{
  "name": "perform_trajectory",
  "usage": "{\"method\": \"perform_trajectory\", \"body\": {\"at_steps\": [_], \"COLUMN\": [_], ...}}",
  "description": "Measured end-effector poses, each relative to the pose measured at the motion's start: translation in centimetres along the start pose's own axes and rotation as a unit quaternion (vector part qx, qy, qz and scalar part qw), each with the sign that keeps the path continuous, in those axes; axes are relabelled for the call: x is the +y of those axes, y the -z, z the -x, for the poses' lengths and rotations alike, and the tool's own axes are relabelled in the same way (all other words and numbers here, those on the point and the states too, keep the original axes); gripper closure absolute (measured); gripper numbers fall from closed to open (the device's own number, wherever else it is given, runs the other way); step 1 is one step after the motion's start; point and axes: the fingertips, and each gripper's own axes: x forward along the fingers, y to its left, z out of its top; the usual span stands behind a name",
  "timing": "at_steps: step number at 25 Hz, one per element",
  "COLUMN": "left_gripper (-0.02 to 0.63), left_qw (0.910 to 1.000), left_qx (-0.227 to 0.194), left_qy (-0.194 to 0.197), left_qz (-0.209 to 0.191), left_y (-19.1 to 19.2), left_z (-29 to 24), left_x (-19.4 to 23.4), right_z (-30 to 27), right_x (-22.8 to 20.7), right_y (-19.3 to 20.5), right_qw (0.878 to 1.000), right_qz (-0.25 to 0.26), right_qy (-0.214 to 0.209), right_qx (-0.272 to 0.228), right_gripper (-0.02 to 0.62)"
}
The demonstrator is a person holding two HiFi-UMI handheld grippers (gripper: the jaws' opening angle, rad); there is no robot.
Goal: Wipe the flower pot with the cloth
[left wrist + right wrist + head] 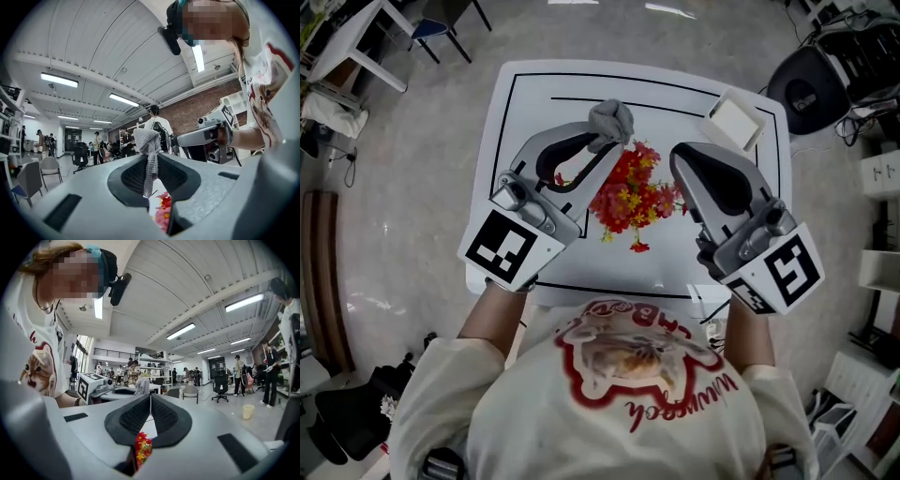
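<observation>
Now: fingers of left gripper (149, 159) pinched on grey cloth (612, 119), 12 o'clock of flowers (630, 195); right gripper (150, 399) fingers closed, empty. Bring cloth under blooms to hidden pot, wipe gently.

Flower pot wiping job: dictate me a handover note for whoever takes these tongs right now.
Left tongs: shut on the grey knitted cloth, at the far side of the red and yellow flowers.
Right tongs: shut, empty, beside the flowers.
The flowers stand mid white table; the pot under them is hidden.
Done: cloth in grip.
Left: wipe the pot; the cloth is not on it now.
</observation>
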Motion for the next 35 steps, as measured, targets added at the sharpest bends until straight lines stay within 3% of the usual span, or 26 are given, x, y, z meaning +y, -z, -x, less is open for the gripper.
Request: {"method": "perform_trajectory", "body": {"at_steps": [9,17,24,35], "left_gripper": [0.545,0.545,0.545,0.545], "left_qw": [0.9991,0.9941,0.9789,0.9524], "left_qx": [0.039,0.064,0.063,0.096], "left_qy": [0.004,0.079,0.188,0.289], "left_qz": [-0.016,-0.036,-0.049,0.003], "left_y": [4.7,10.8,13.9,18.7], "left_z": [-1.6,-2.8,-3.5,-4.1], "left_x": [5.7,6.9,5.1,2.2], "right_z": [-1.1,-1.8,-2.6,-3.6], "right_x": [-2.0,-3.4,-4.3,-4.8], "right_y": [2.6,5.0,5.5,6.7], "right_qw": [0.999,0.998,0.997,0.996], "right_qz": [-0.016,-0.02,-0.046,-0.04], "right_qy": [0.029,0.043,0.045,0.06], "right_qx": [0.02,0.049,0.037,0.055], "right_gripper": [0.595,0.595,0.597,0.595]}}
